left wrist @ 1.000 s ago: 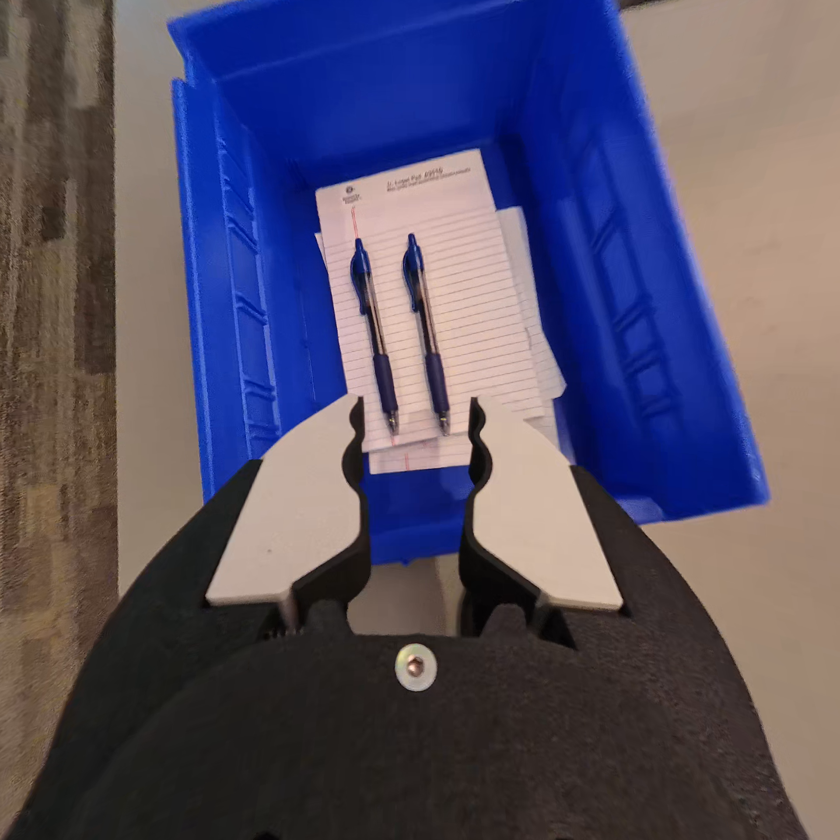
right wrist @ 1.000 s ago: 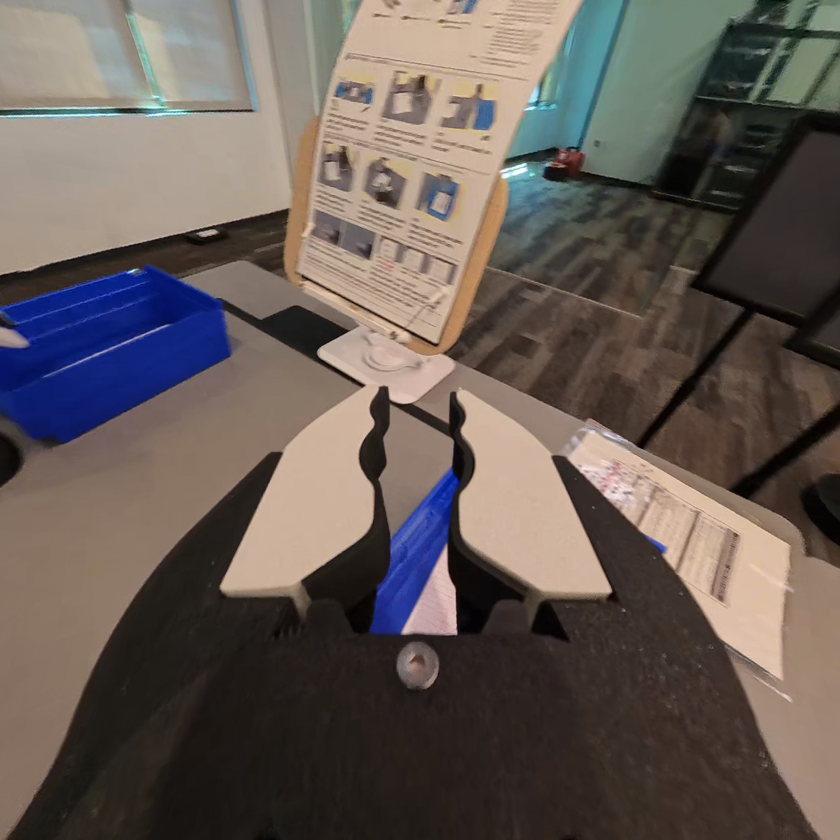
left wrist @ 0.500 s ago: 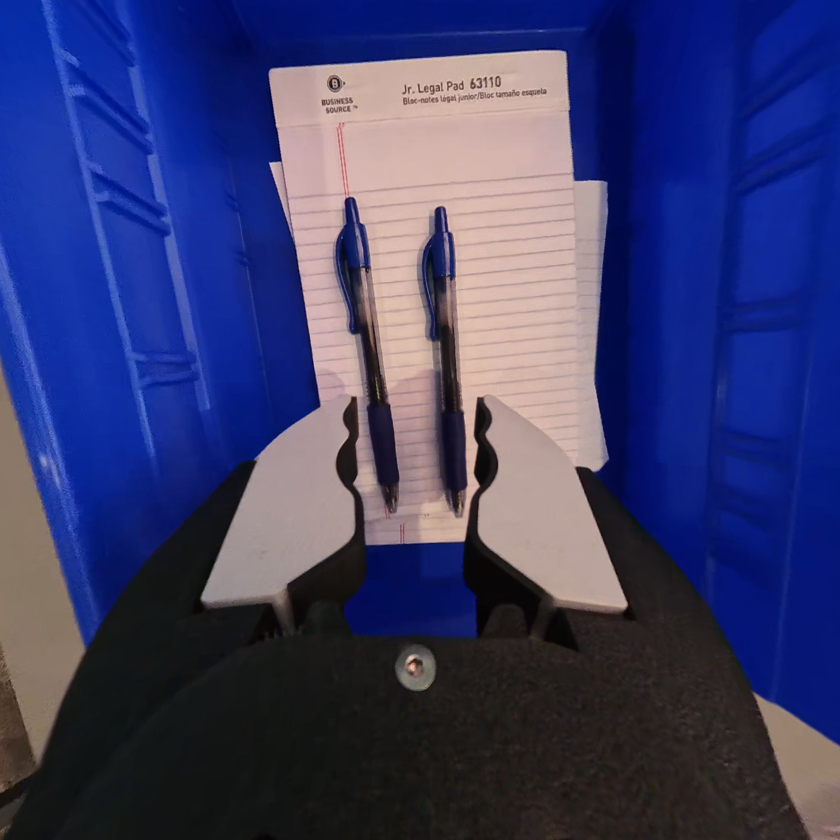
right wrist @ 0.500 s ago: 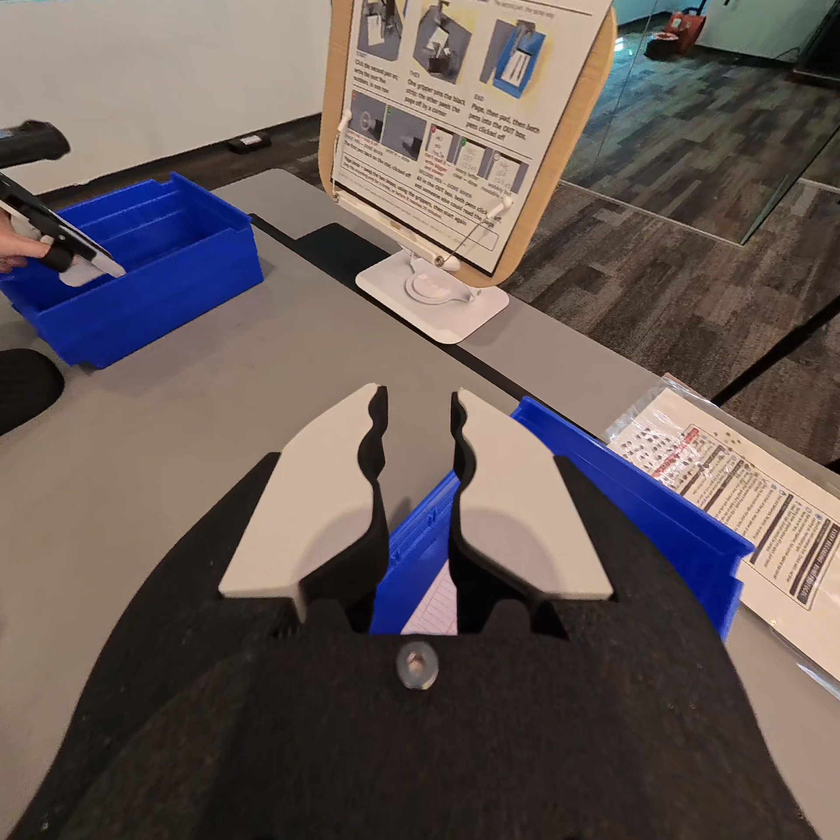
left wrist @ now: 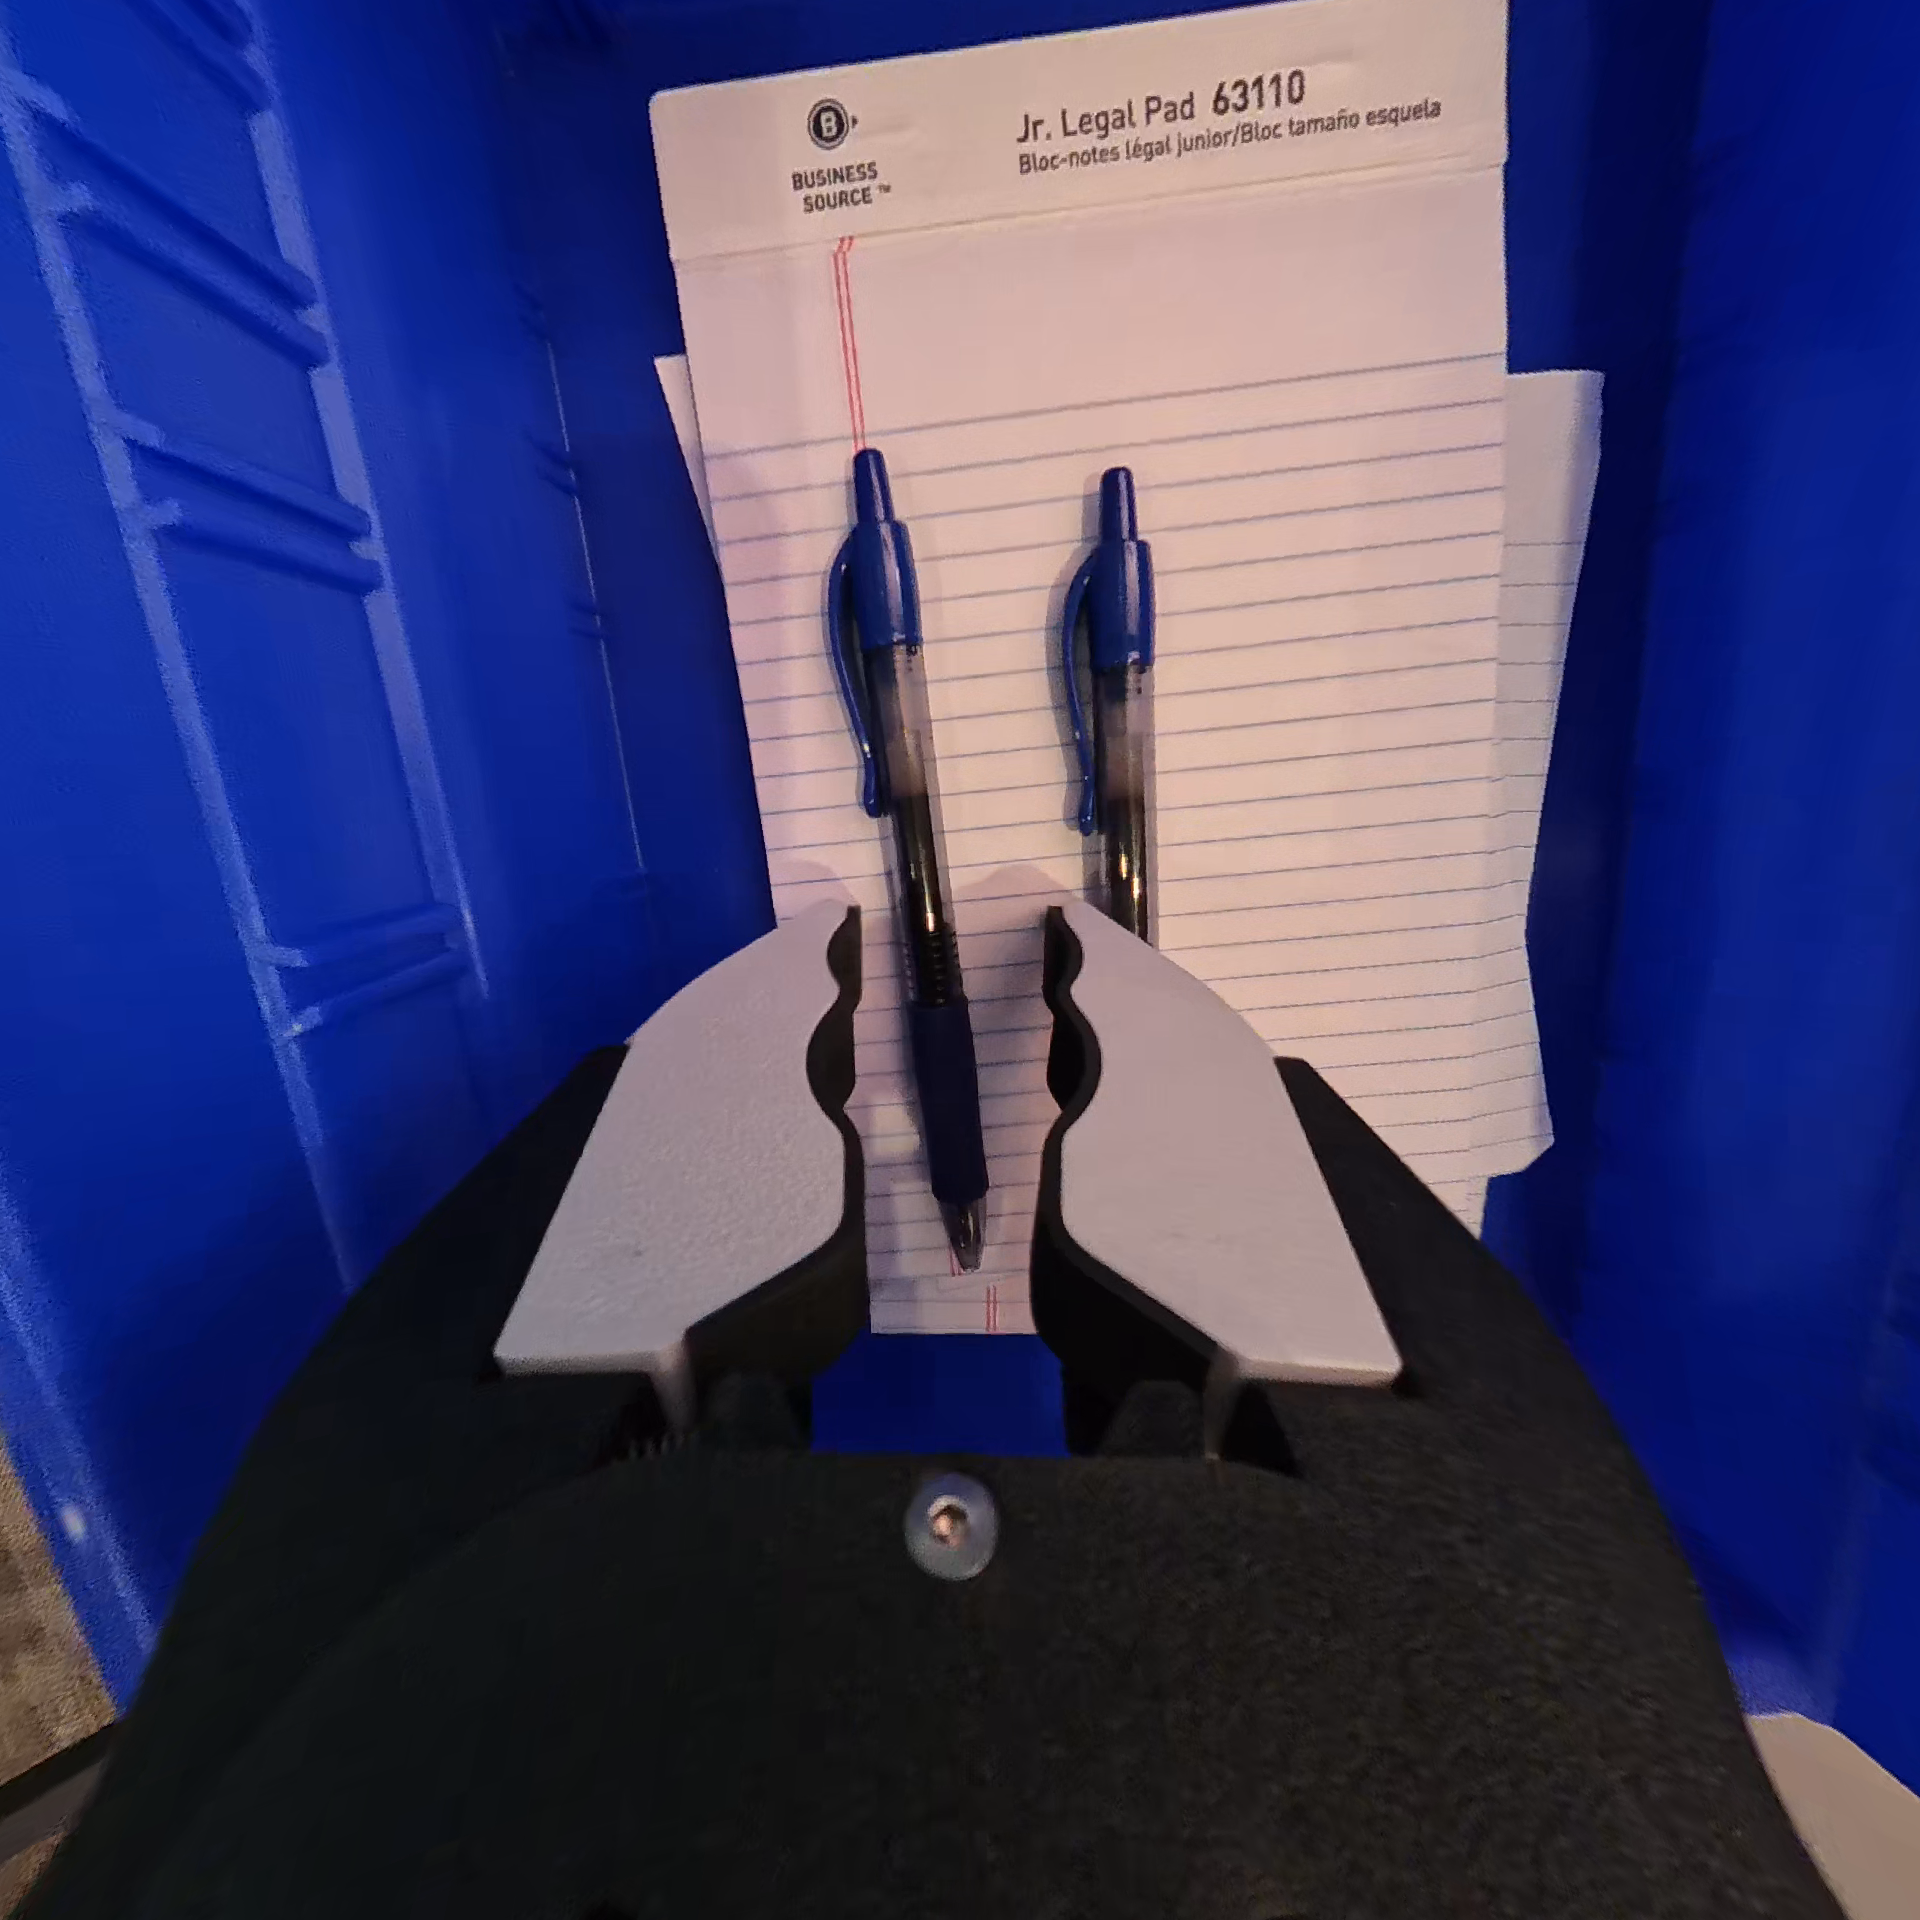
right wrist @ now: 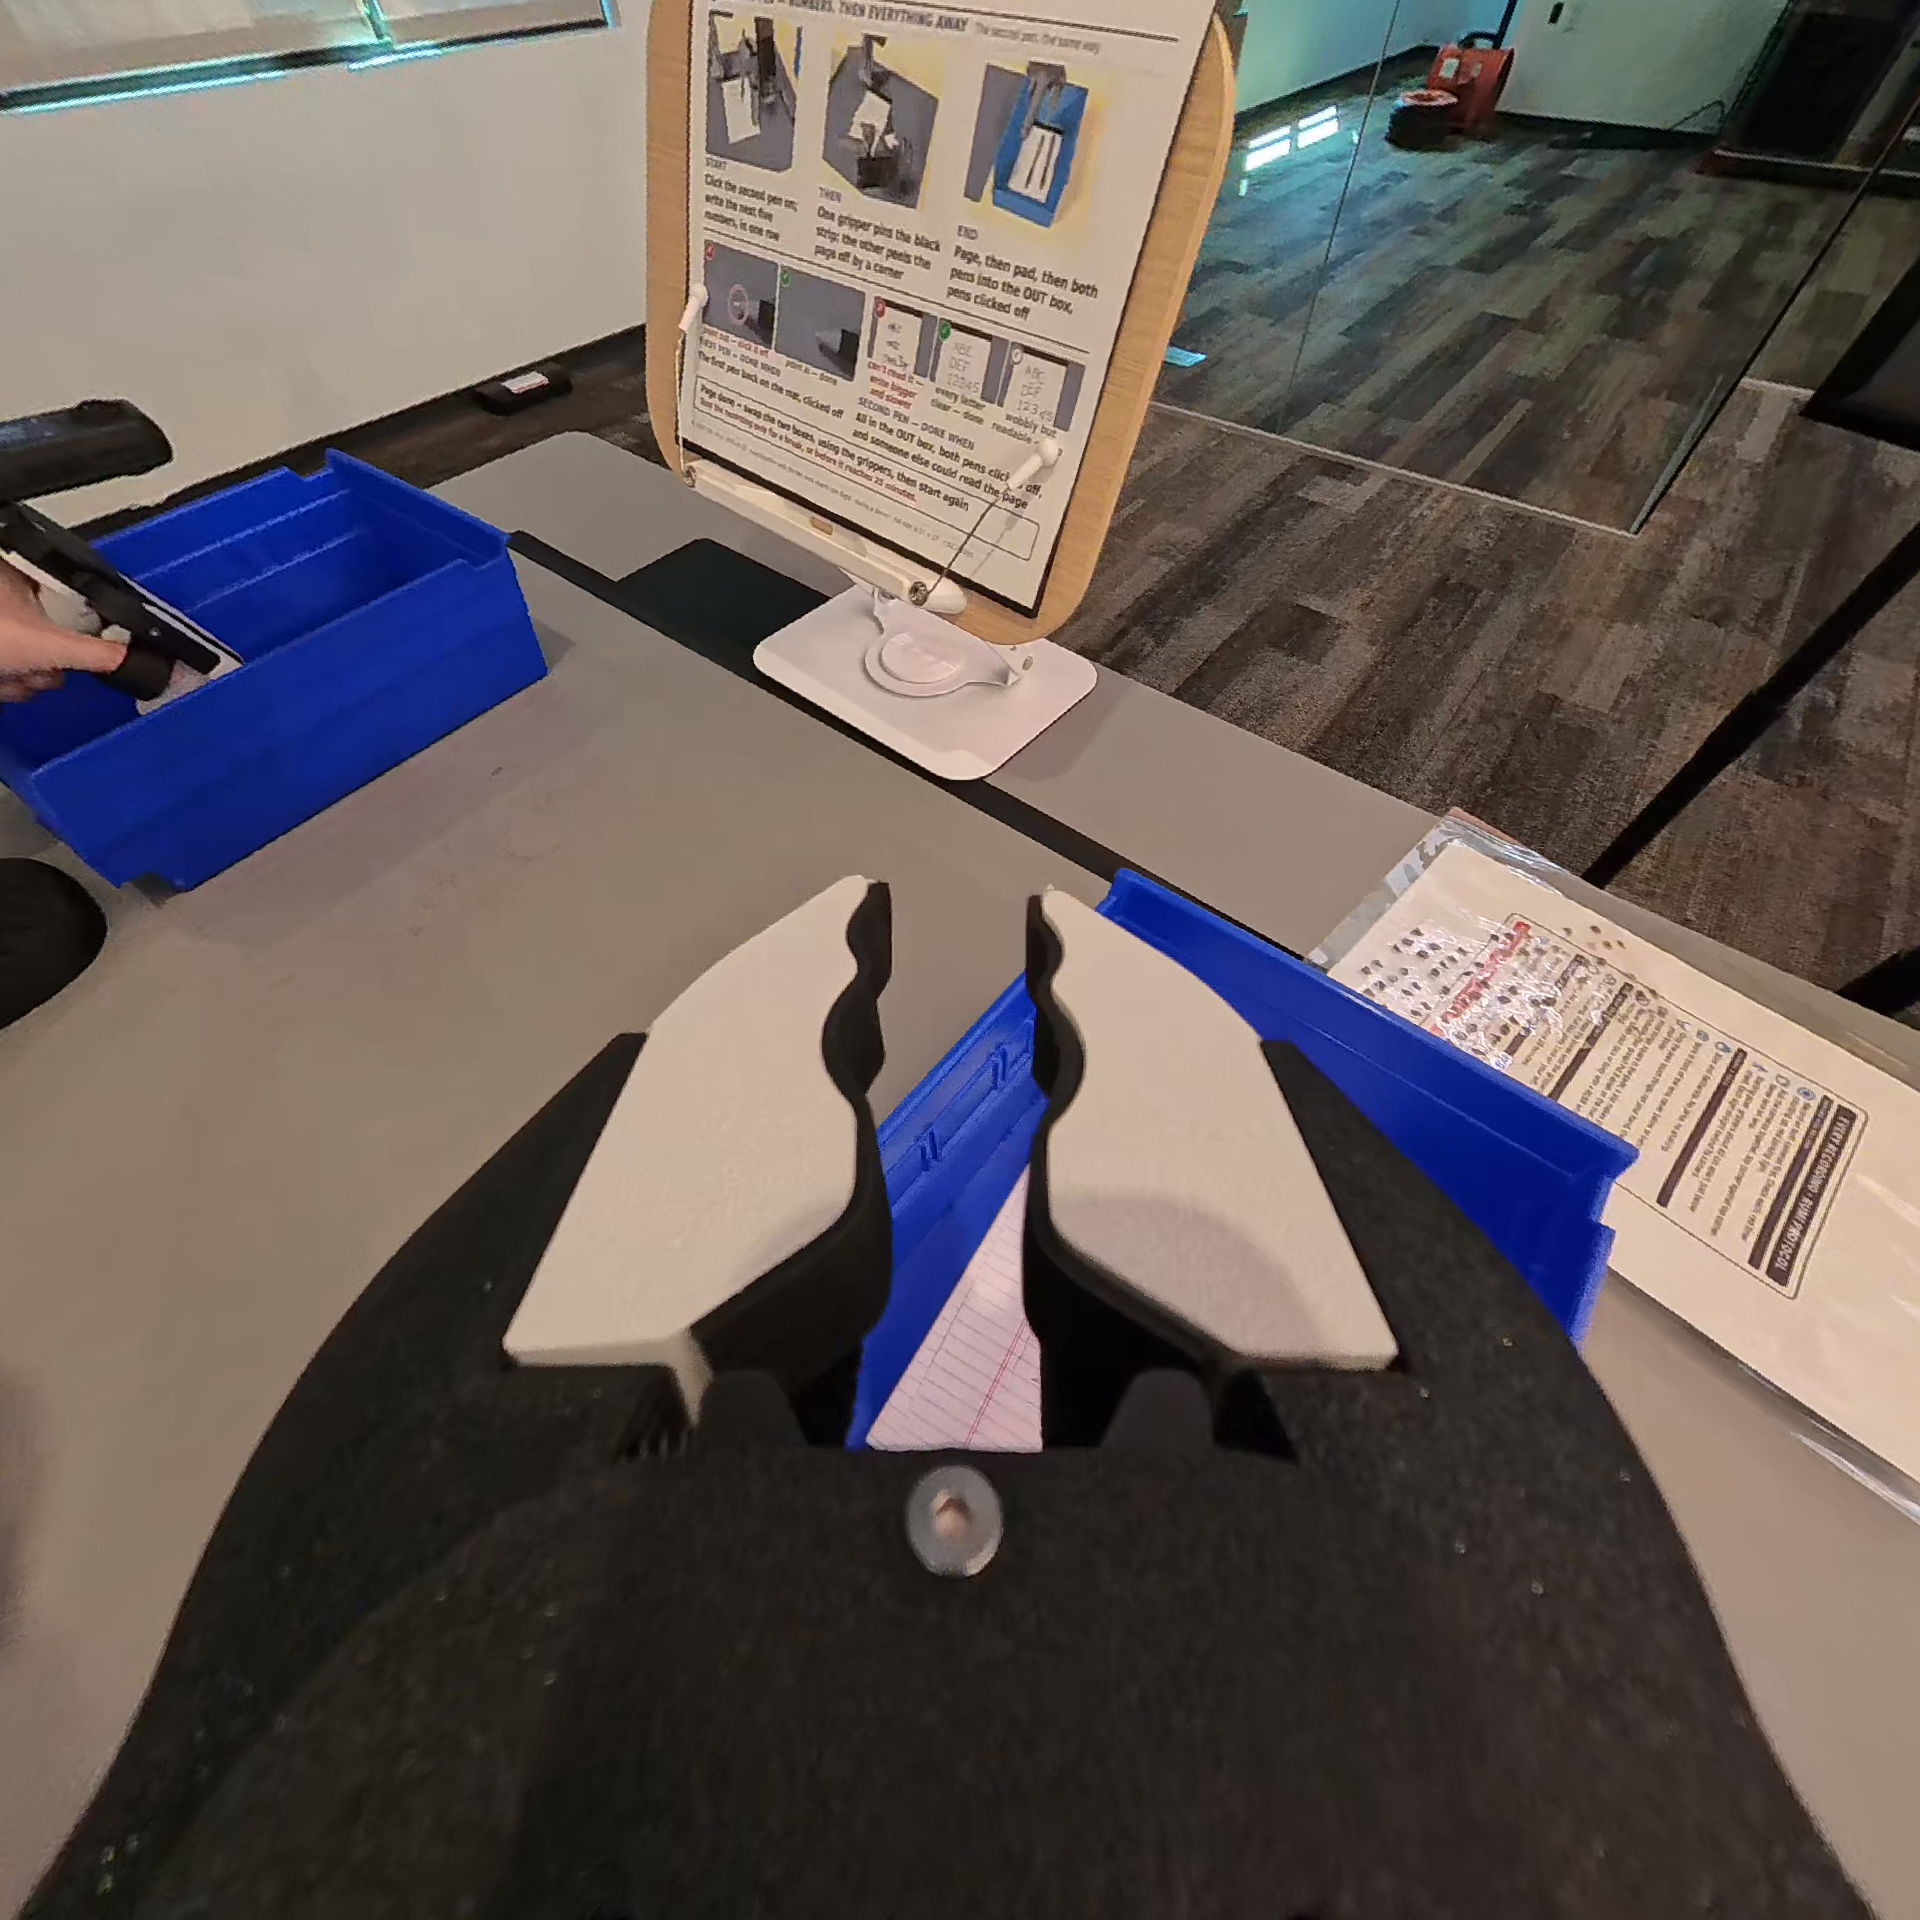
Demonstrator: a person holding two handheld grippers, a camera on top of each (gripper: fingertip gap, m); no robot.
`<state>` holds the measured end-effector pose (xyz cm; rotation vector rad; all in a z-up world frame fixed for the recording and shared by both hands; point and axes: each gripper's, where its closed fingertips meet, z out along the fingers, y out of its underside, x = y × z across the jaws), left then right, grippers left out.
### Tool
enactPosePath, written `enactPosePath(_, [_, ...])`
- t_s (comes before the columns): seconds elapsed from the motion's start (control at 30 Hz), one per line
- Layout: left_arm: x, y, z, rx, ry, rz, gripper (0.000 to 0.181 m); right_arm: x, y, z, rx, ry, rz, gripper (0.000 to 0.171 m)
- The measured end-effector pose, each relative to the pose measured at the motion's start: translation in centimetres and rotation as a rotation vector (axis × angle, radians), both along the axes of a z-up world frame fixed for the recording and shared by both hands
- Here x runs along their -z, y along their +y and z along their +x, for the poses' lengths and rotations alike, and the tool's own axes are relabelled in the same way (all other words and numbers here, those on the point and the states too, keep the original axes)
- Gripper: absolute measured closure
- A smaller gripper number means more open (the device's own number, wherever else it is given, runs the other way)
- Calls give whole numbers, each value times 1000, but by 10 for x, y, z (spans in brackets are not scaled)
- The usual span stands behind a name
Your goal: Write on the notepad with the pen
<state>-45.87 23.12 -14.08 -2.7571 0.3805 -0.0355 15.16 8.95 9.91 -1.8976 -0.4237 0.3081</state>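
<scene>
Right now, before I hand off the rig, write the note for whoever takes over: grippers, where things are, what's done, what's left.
Left gripper: open, down inside the blue bin, fingers either side of the left pen, not yet closed on it.
Right gripper: open, empty, over a second blue bin that holds lined paper.
Notepad: flat in the left gripper's bin, loose sheets under it, page blank. Right pen lies parallel on it, lower end hidden by the finger.
Done: approach only.
Left: grasp a pen, get the pad out, write.

Second pen [left wrist: 1120, 686] tip behind gripper [left wrist: 951, 920]
</scene>
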Motion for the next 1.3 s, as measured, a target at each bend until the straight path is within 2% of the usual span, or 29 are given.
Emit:
enactPosePath(0.3, [0, 1, 4, 38, 14, 61, 157, 4, 2, 4, 8, 5, -12, 147])
enactPosePath(0.43, [0, 0, 3, 53, 25, 58, 171, 8, 3, 6, 20, -11, -26, 147])
enactPosePath(1.3, [2, -1, 3, 32, -36, 35, 172, 23, 10, 16, 48, -8, -86, 147])
